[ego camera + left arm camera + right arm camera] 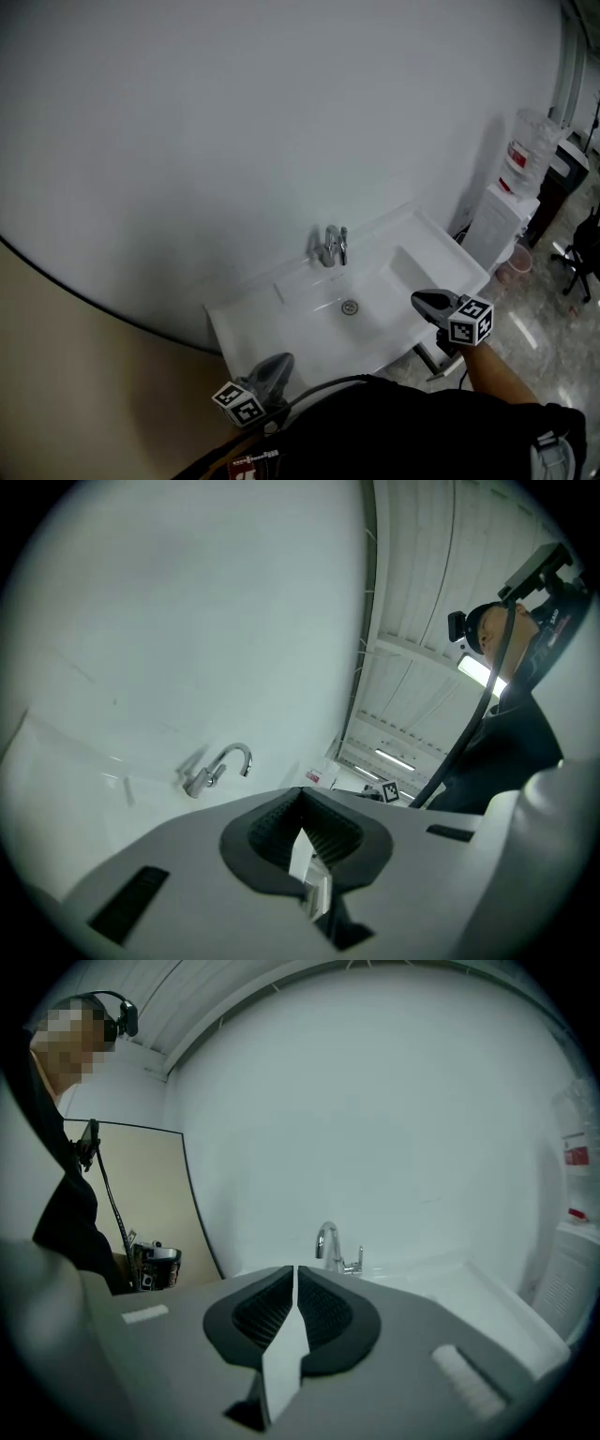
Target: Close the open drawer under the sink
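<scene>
Step in hand: approach, drawer not yet touched. The person stands at the white rectangular ceramic sink (pixel 239 323), with both tools held at about rim height over its front edge.

The left hand-held gripper (pixel 278 362) is by the front left corner, its jaws pressed together with nothing between them. The right hand-held gripper (pixel 422 300) is over the front right corner, also pressed together and empty.

The task's drawer is under the sink and mostly out of view. The basin and the person's dark clothing cover that area in the head view, and both gripper views look over the rim at the wall. A dark grey edge (pixel 429 359) pokes out below the front right corner. I cannot tell whether that is the drawer front.

Next move, as a judgement: lower one gripper below the rim, find the drawer face, set the closed jaws flat against it and push straight in toward the wall. There is no need to open the jaws.

Containers:
- The sink bowl holds nothing, only the round metal drain (pixel 350 307) below the chrome curved faucet (pixel 330 246).
- The clear water bottle with red label (pixel 527 150) sits on top of the white water dispenser (pixel 502 230). Its fill level is unreadable.
- The small pink bin (pixel 514 268) stands just beside the dispenser. Its contents are not visible.
</scene>
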{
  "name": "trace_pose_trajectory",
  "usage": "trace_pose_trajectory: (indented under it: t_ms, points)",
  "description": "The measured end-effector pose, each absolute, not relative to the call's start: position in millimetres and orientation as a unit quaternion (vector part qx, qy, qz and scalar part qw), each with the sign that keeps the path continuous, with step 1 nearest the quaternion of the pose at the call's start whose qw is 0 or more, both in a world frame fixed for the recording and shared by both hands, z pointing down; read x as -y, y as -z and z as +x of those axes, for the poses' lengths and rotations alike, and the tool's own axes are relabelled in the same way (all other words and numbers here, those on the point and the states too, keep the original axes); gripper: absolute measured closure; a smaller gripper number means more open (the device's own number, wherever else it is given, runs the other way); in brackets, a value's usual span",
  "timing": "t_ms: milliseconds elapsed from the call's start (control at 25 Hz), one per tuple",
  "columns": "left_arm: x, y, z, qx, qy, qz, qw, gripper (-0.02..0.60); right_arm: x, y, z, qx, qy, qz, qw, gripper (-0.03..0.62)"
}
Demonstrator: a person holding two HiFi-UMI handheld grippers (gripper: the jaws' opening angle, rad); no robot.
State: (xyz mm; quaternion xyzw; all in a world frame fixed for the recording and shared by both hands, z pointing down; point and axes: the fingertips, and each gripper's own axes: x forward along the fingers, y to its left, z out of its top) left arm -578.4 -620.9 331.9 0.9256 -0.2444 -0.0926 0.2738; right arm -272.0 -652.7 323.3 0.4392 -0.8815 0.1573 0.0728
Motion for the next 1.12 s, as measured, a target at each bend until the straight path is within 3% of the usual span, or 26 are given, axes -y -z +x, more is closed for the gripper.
trace_pose_trajectory:
  t_ms: [400, 1120]
  points:
    - [646.3, -348.5, -506.6, 0.146, 0.061, 0.942, 0.295, 0.581, 618.7, -341.3, -194.2, 0.825, -0.176, 0.533, 0.066, 0.591]
    - [620.6, -383.8, -232.6, 0.091, -0.046, 0.956, 0.275, 0.581, 576.4, -437.8, 39.7, 0.800, -0.195, 0.565, 0.059, 0.589]
